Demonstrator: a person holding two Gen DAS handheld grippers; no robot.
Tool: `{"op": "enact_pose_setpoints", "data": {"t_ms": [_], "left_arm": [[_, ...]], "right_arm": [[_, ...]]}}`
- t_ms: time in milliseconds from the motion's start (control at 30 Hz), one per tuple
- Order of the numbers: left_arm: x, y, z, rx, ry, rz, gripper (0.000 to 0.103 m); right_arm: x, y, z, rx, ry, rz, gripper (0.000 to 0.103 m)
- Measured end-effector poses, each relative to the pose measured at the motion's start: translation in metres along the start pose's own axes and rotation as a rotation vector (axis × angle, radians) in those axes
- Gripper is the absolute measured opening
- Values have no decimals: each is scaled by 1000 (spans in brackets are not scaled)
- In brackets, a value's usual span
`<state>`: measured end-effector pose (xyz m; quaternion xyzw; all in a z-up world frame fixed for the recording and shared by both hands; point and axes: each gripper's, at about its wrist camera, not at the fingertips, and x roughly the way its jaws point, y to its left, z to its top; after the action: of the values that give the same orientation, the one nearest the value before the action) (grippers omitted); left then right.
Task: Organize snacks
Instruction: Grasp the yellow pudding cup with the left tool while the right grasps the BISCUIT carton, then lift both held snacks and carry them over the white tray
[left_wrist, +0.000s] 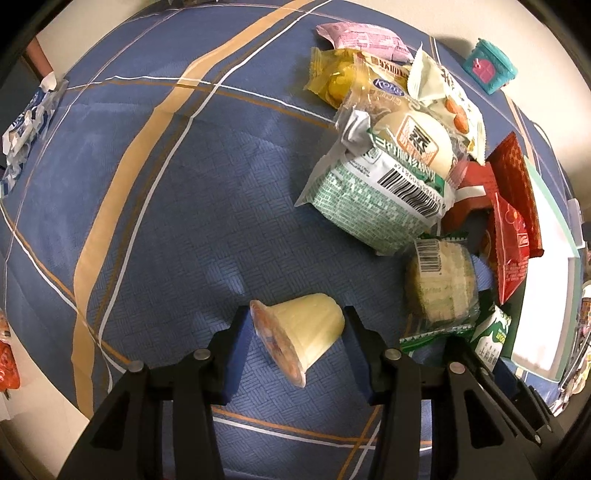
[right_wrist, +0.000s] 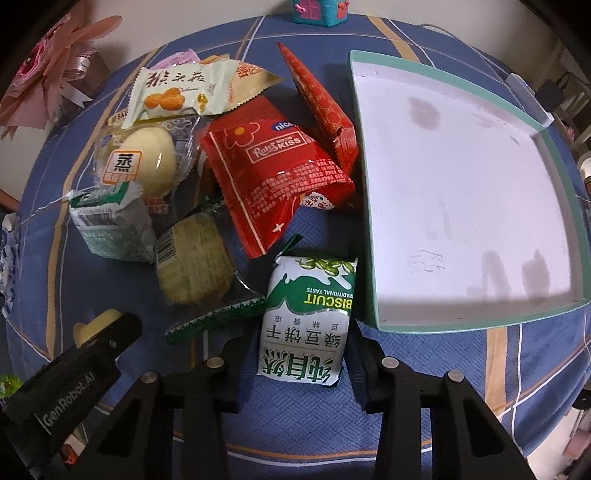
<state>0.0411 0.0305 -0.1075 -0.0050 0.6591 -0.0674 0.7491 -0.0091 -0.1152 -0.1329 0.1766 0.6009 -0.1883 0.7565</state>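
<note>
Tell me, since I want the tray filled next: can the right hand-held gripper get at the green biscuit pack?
Probably yes. The right hand-held gripper already straddles the green biscuit pack, with nothing lying over the pack.

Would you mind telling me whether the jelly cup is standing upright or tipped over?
Tipped over: the jelly cup lies on its side on the blue cloth, lid facing sideways.

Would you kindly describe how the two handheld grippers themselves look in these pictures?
Both the left gripper and the right gripper are matte black two-finger linkages with round silver pivot pins and blue pads on the fingers. The right wrist view shows the left gripper's black body printed with white "GenRobot.AI" lettering. No cables, hands or sleeves are visible.
</note>
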Motion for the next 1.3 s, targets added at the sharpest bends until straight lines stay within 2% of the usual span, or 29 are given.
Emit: {"op": "enact_pose_setpoints", "data": {"t_ms": [200,567,767,1000,1300], "left_arm": [[-19,2,1,-5,-48,-21,50],[-64,-5,1,1,-187,-58,49],[-80,-5,-3,8,-246,-66,49],[-79,-34,-1,81,-248,-89,49],[-82,-113,-3,271,-271,-124,49]], "right_arm": [[-8,1,-2,19,-8,49,44],[-51,13,-5,12,-136,146,44],[-86,11,-7,-5,-184,142,44],[-99,-30,3,76,-182,119,44],[-105,-101,27,252,-222,10,44]]}}
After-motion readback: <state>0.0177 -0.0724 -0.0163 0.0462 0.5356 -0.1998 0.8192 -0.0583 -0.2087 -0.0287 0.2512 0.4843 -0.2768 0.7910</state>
